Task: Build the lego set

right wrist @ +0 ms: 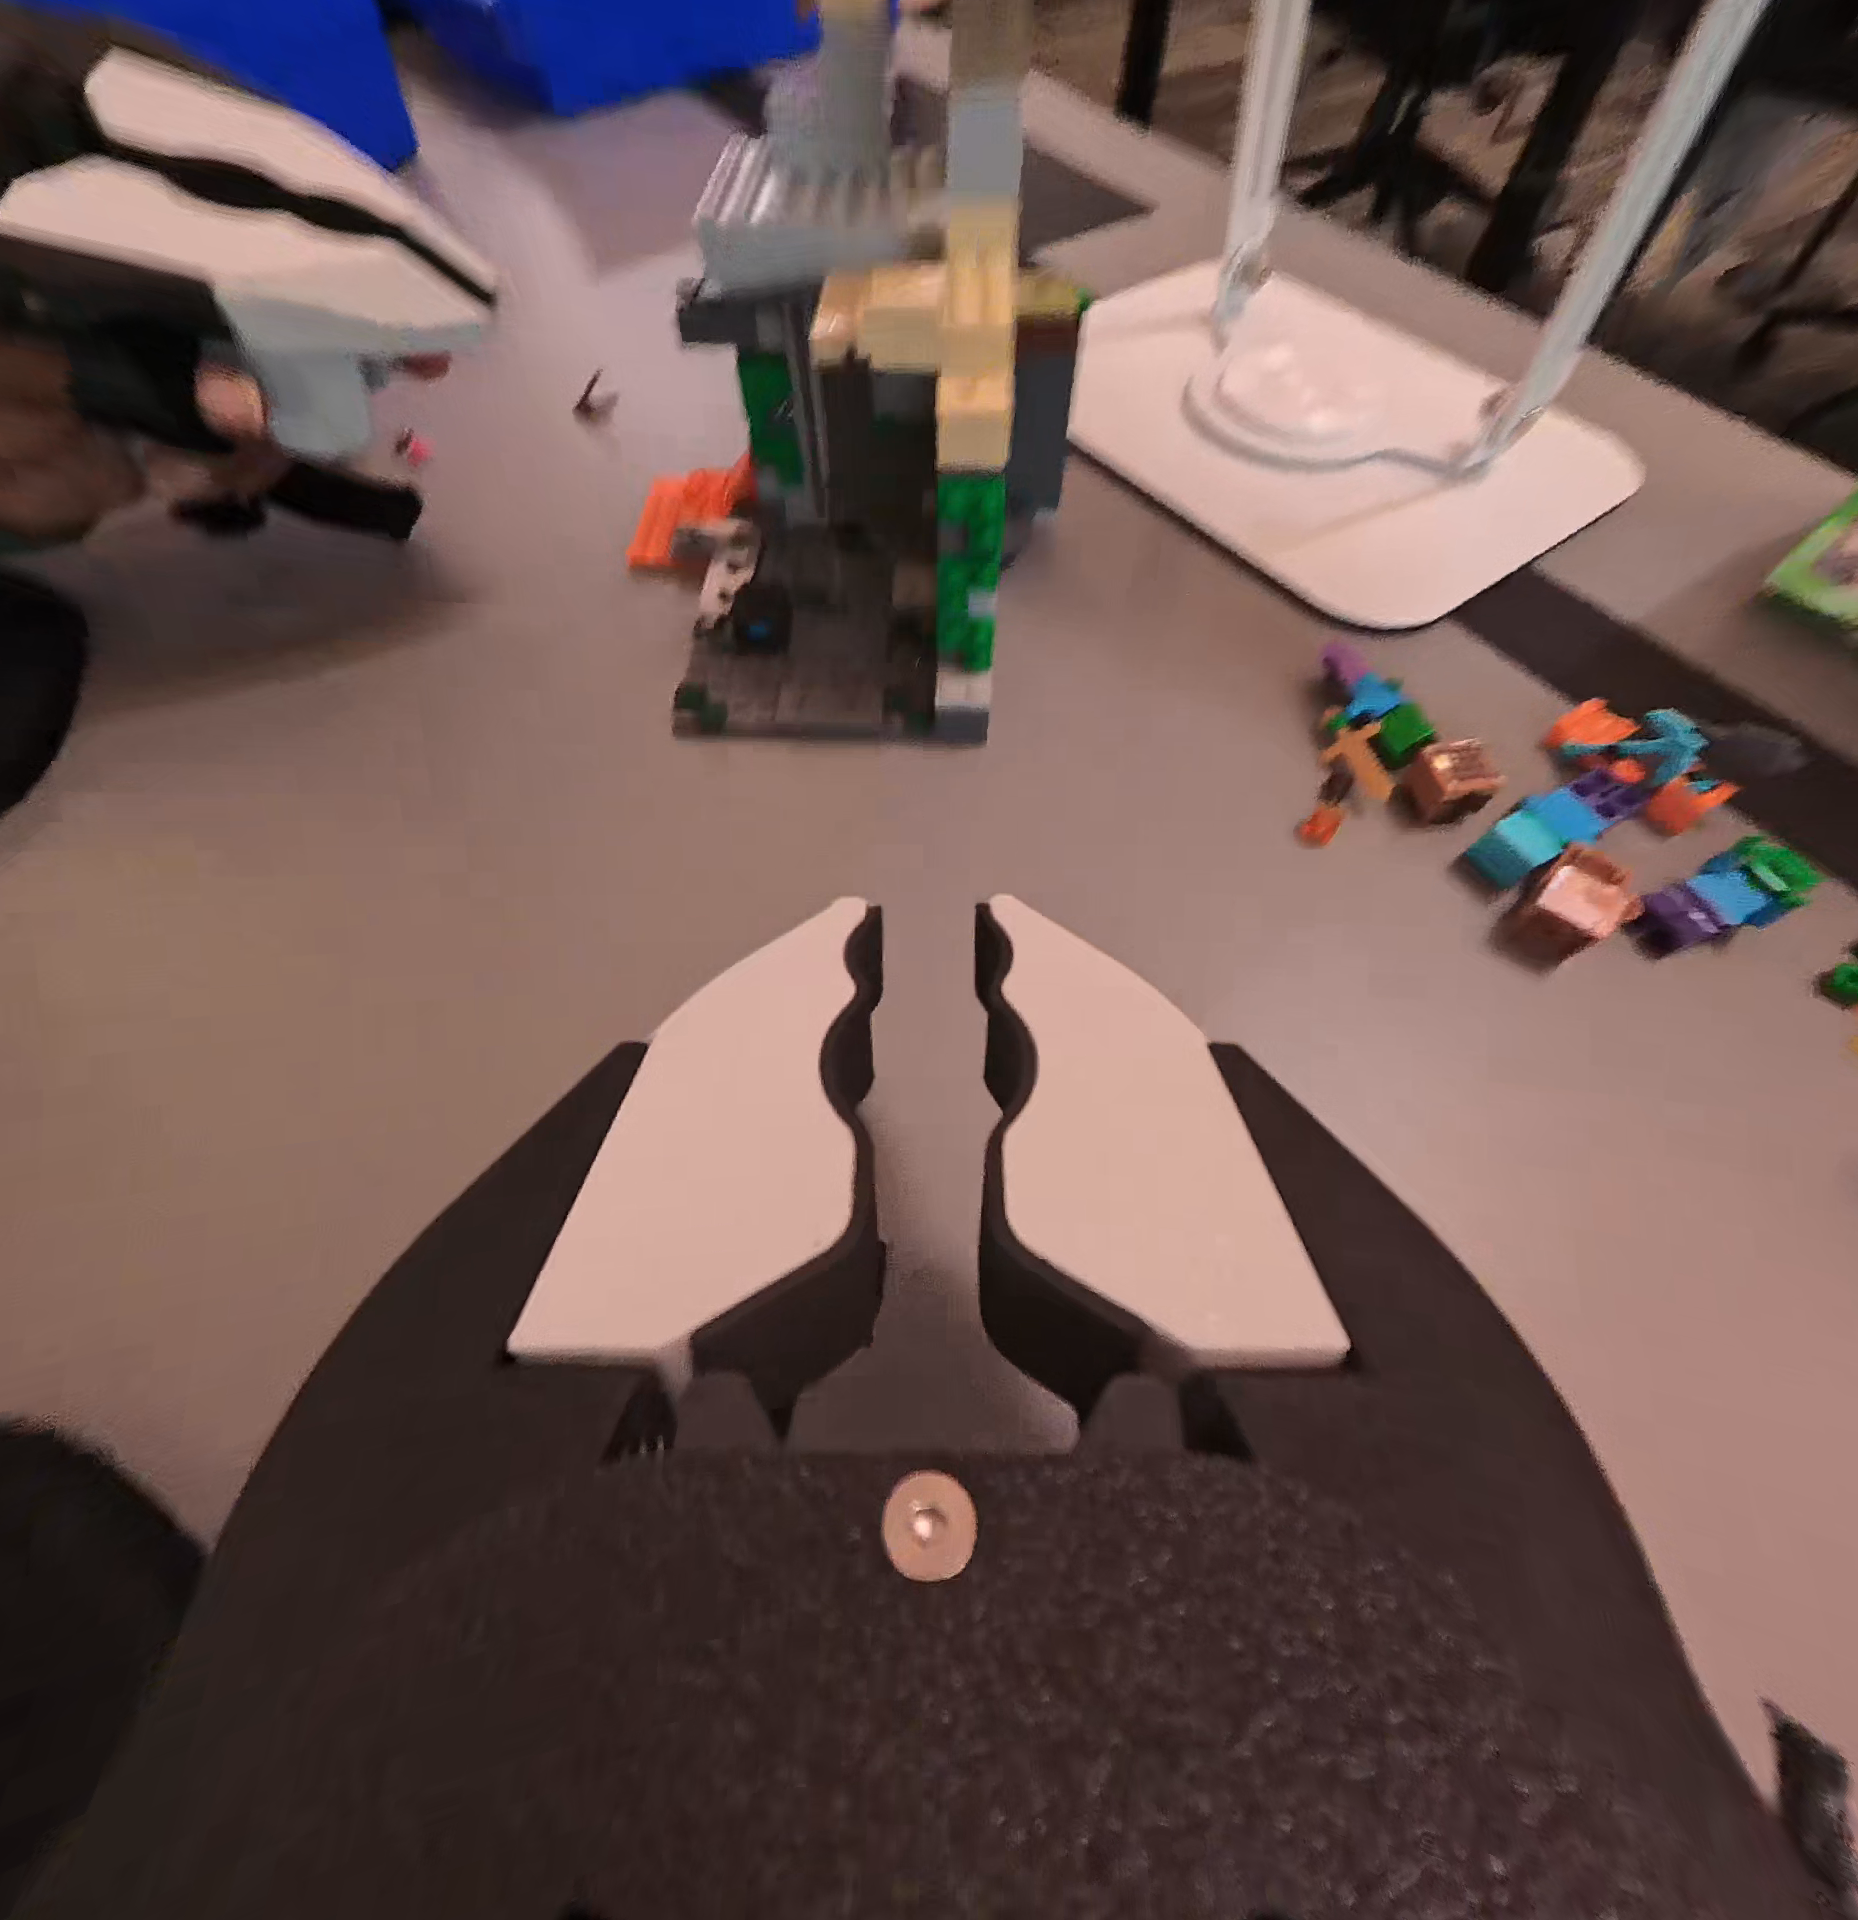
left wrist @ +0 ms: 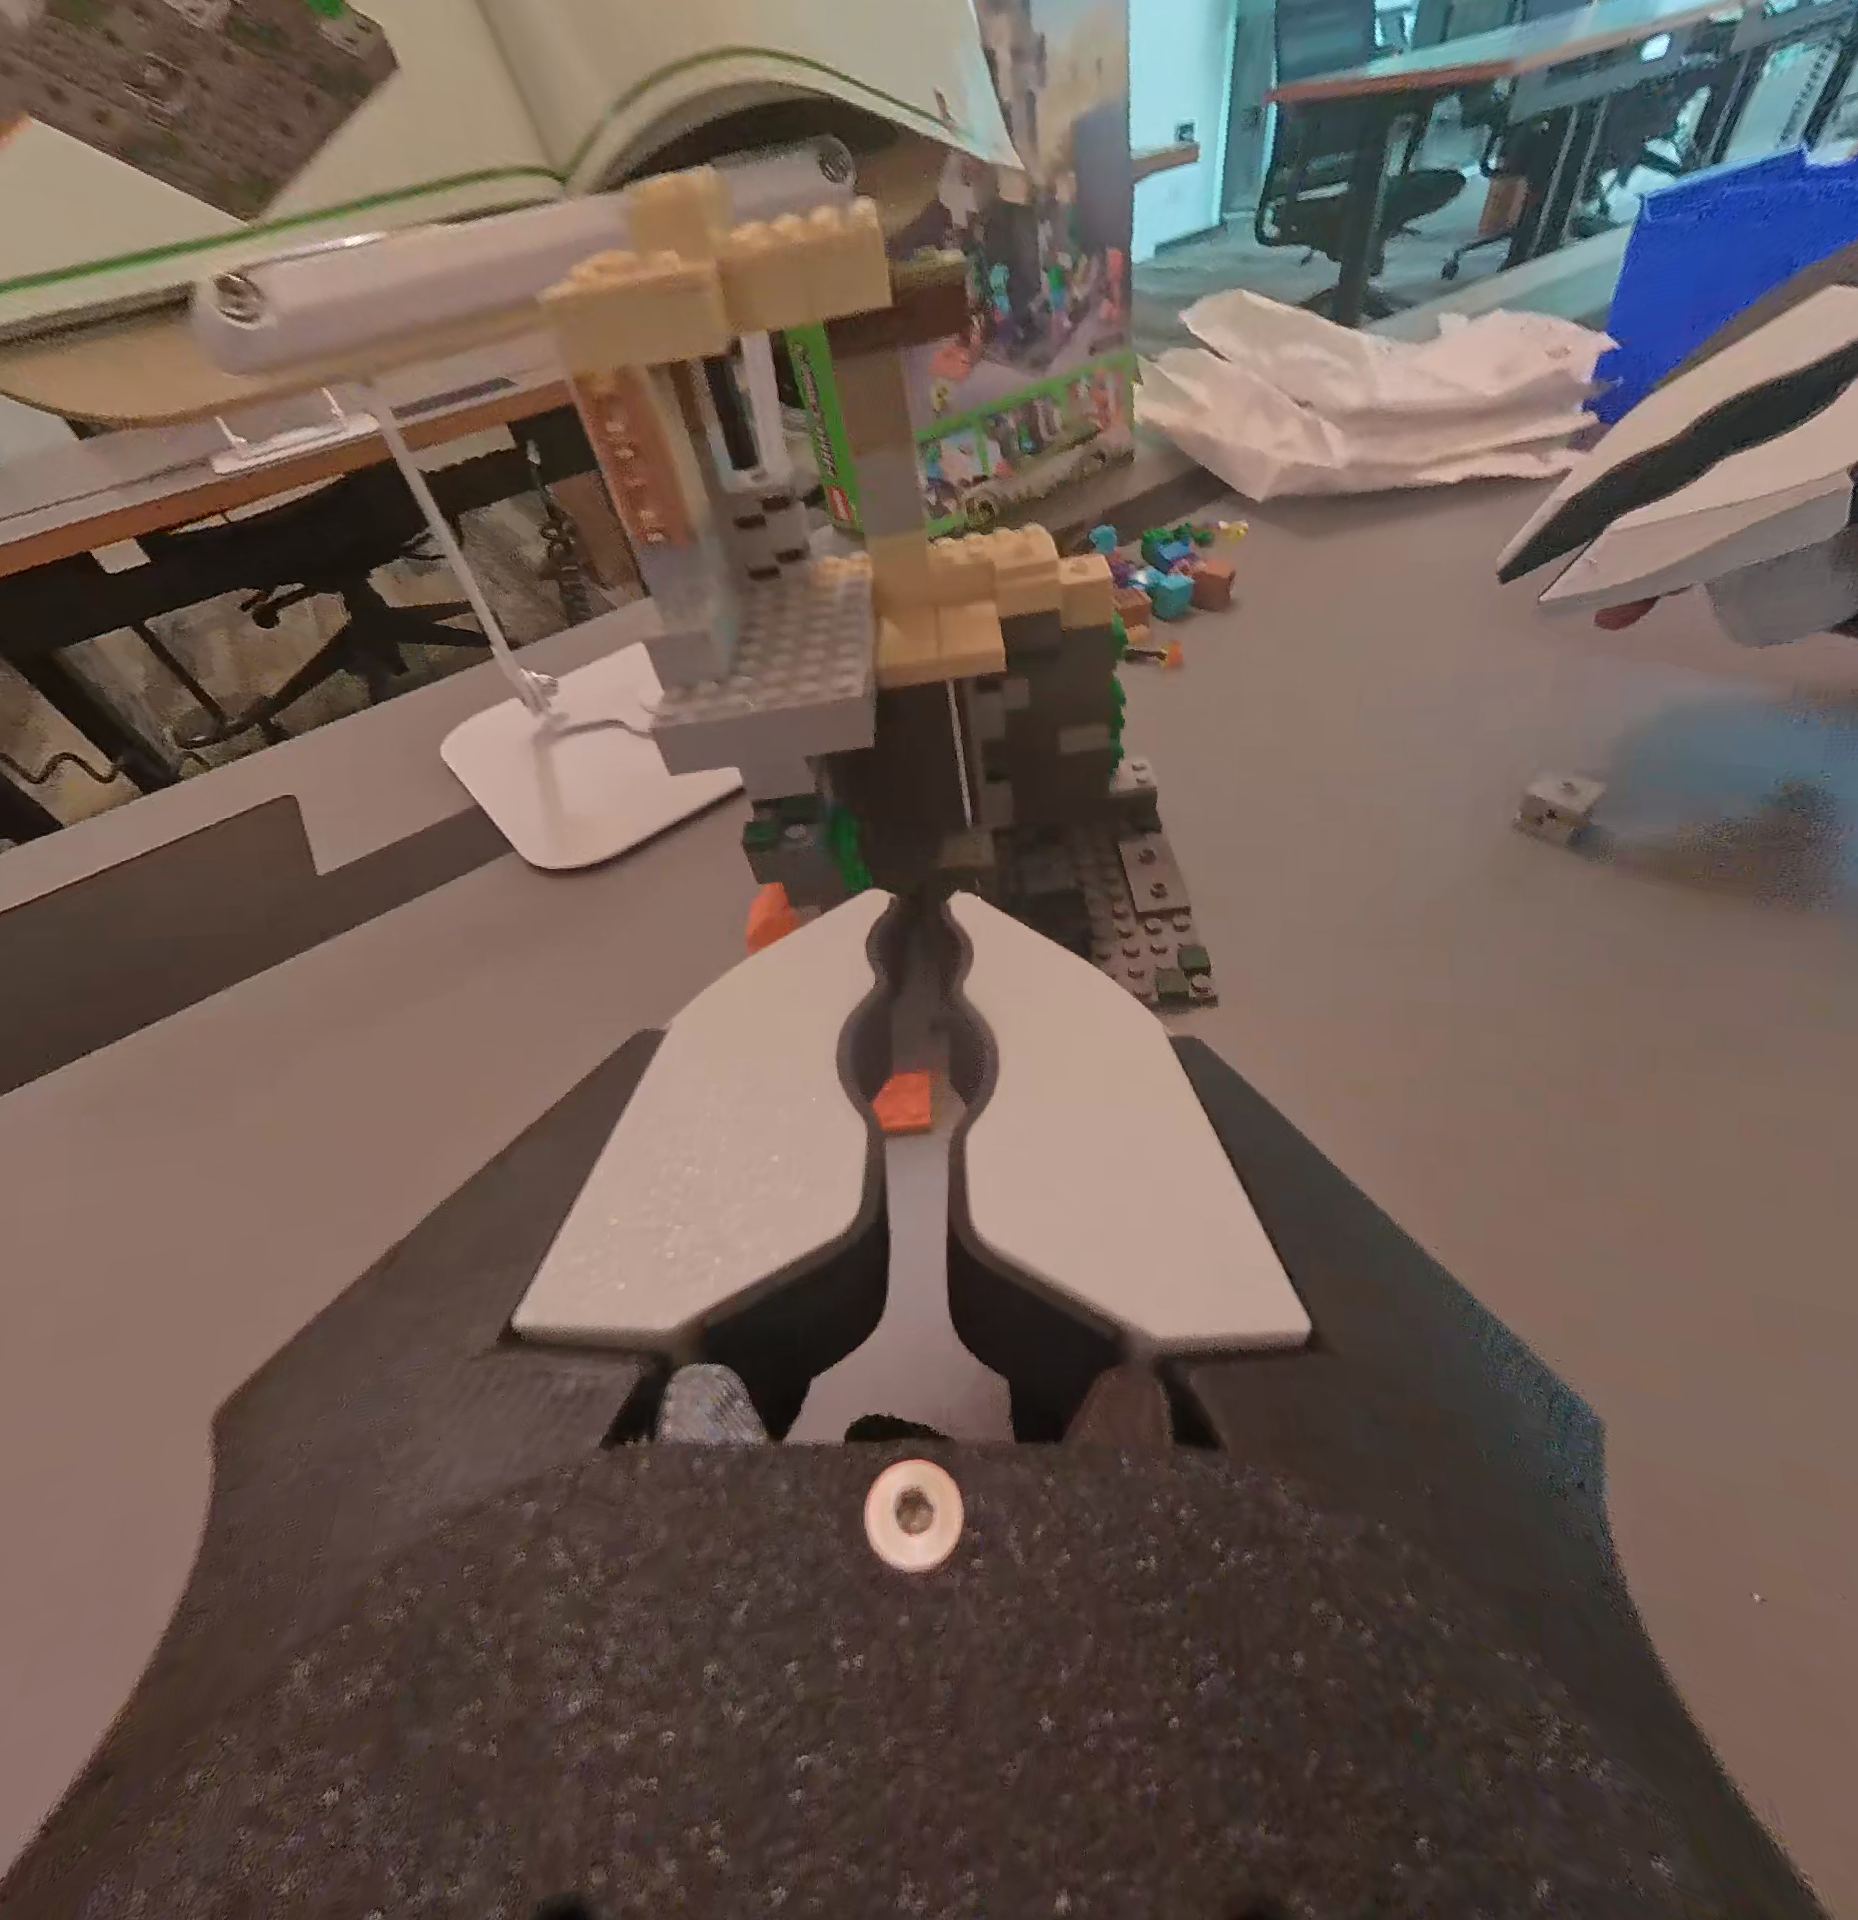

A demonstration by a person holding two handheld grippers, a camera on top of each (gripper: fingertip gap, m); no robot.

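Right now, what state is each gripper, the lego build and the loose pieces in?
left gripper: nearly shut, nothing clearly gripped, tips near the build's base.
right gripper: open, empty, above bare table.
lego build: upright, partly assembled.
loose lego pieces: scattered on the table, apart from the build.
small grey brick: alone, unattached.

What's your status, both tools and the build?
Left tool shut, empty, nosed up to the build. Right tool open, empty, well short of it. Build upright on the table. Loose pieces off right, path clear.
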